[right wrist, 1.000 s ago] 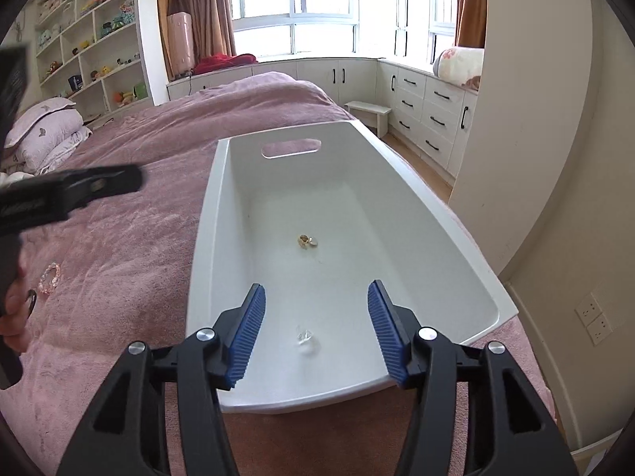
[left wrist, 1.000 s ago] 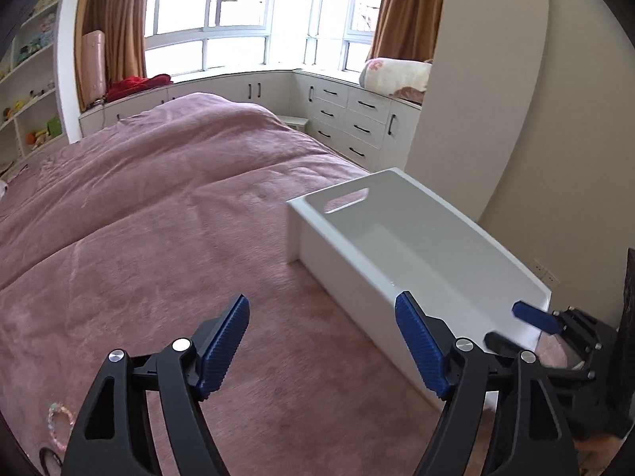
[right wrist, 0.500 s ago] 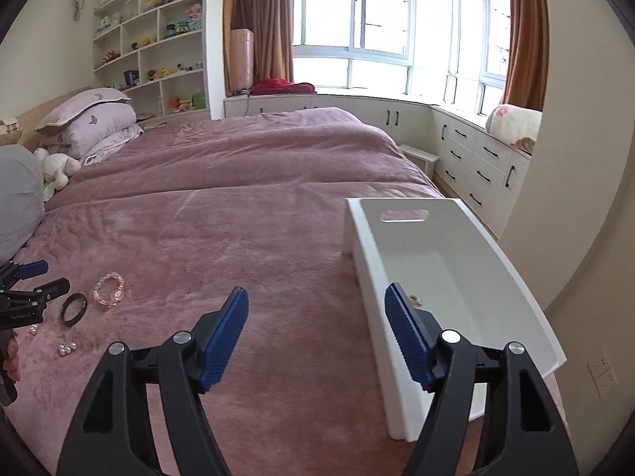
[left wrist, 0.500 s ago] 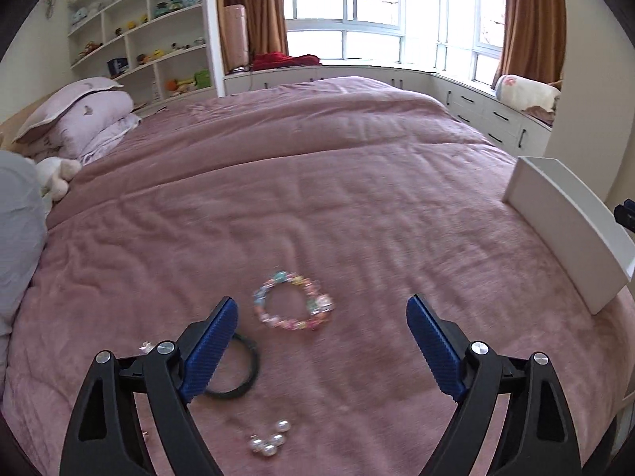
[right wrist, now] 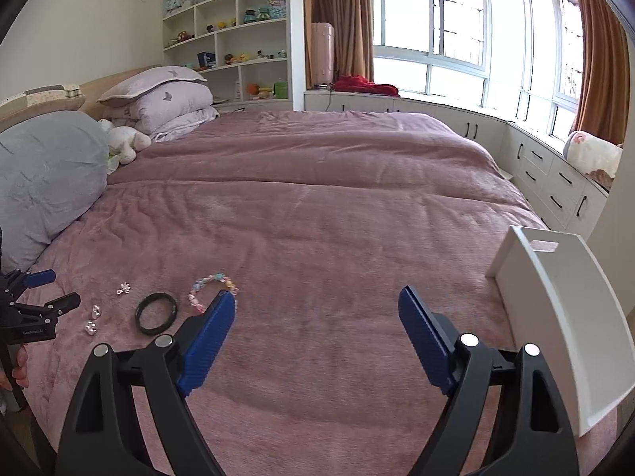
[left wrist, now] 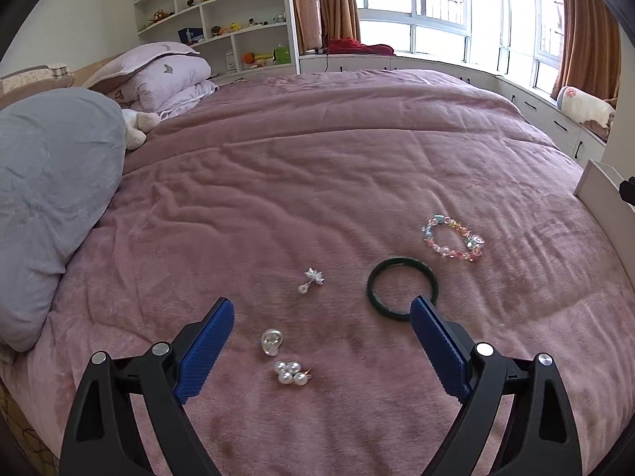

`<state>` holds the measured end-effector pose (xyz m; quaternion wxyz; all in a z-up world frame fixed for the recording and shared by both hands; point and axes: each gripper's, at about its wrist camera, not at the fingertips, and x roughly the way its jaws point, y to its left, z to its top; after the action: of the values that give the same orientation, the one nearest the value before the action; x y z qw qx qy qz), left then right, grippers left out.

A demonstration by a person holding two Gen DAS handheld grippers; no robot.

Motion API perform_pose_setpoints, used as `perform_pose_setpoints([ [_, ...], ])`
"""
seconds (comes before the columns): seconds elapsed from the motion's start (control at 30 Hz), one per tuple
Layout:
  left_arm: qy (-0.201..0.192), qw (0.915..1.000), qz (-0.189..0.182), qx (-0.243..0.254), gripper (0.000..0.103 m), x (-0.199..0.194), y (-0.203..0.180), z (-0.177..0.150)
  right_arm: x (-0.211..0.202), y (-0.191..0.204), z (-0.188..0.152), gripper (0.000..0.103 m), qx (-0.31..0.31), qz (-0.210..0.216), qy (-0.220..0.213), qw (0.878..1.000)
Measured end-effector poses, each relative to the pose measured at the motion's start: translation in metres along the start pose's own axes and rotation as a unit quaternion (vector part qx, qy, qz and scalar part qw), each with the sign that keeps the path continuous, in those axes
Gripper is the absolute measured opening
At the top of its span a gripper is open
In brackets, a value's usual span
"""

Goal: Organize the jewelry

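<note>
We are holding the left gripper and right gripper wide and empty, jaws just opened, lining up over the dark green bangle and pastel beaded bracelet for the white tray.

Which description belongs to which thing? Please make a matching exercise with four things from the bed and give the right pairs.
Things:
1. bangle
2. beaded bracelet
3. pearl cluster
4. tray

Descriptions:
a. white, at the bed's right edge
b. dark green plain ring
c. pastel, many colours
d. small white balls, nearest the left gripper

Pairs: 1-b, 2-c, 3-d, 4-a
</note>
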<state>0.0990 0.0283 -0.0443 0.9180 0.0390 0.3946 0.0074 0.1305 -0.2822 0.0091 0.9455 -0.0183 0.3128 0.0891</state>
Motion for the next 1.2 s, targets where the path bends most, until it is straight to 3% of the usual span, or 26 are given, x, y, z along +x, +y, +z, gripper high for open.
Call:
perform_pose_setpoints([
  [0.23, 0.020, 0.9996, -0.015, 0.011, 0.092, 0.010, 0.024, -0.024, 0.032, 0.070, -0.010, 0.084, -0.022, 0.040, 0.025, 0.999],
  [0.37, 0.022, 0.9987, -0.020, 0.043, 0.092, 0.023, 0.028, -0.034, 0.045, 0.099, -0.021, 0.084, -0.033, 0.059, 0.036, 0.997],
  [0.53, 0.029, 0.9970, -0.035, 0.063, 0.084, 0.043, 0.030, -0.038, 0.055, 0.127, -0.037, 0.084, -0.046, 0.060, 0.044, 0.996],
  [0.6, 0.043, 0.9964, -0.047, 0.055, 0.076, 0.056, 0.035, -0.038, 0.057, 0.131, -0.043, 0.084, -0.045, 0.061, 0.045, 0.996],
  [0.87, 0.073, 0.9958, -0.052, 0.024, 0.061, 0.089, 0.050, -0.037, 0.075, 0.144, -0.071, 0.083, -0.056, 0.062, 0.080, 0.993],
  [0.97, 0.074, 0.9957, -0.055, 0.008, 0.047, 0.096, 0.054, -0.036, 0.084, 0.147, -0.078, 0.083, -0.062, 0.062, 0.094, 0.992],
  [1.07, 0.079, 0.9950, -0.060, 0.003, 0.026, 0.100, 0.055, -0.035, 0.090, 0.151, -0.081, 0.081, -0.070, 0.063, 0.107, 0.990],
  [1.2, 0.074, 0.9952, -0.064, 0.004, 0.024, 0.097, 0.056, -0.036, 0.099, 0.160, -0.085, 0.078, -0.089, 0.065, 0.129, 0.986],
])
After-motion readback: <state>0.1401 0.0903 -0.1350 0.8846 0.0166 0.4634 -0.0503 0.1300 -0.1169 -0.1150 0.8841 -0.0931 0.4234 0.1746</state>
